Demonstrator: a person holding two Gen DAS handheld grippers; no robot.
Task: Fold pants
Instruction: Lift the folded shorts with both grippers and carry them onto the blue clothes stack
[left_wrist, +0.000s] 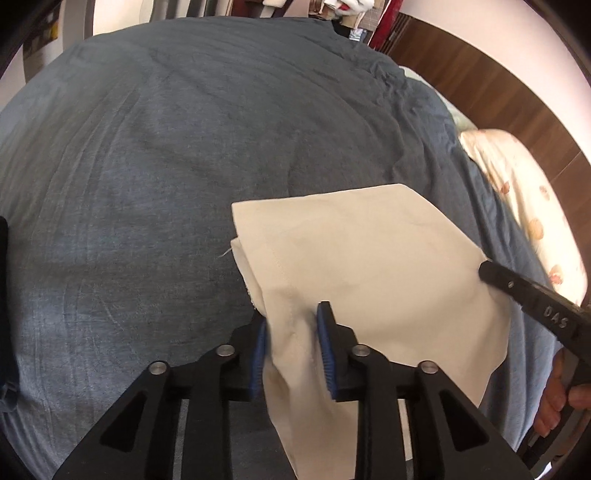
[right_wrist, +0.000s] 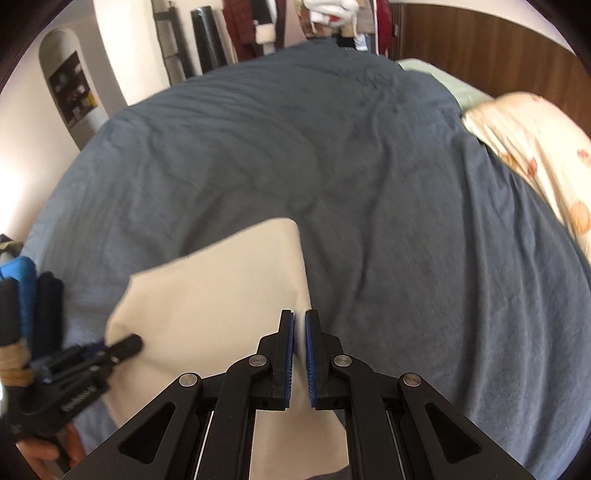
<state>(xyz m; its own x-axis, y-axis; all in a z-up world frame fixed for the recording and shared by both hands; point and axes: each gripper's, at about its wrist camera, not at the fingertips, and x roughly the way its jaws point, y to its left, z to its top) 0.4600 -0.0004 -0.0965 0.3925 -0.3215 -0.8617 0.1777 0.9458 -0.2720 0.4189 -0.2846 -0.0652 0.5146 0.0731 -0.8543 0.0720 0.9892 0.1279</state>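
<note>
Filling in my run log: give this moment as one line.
pants: beige, folded, over bed | left gripper: open, cloth between pads | right gripper: shut on pants edge

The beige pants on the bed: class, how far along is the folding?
Done: the beige pants already lie in stacked layers on the blue bedcover. In hand: the right gripper pinches one edge, while the left gripper stands open around the other. Left: release the pants and smooth them flat.

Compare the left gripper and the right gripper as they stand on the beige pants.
The left gripper has a wide gap between its pads, cloth loose between them; the right gripper is pinched shut on the pants' edge. Left sits by the stitched hem, right at the opposite plain edge. Both are black with blue pads.
</note>
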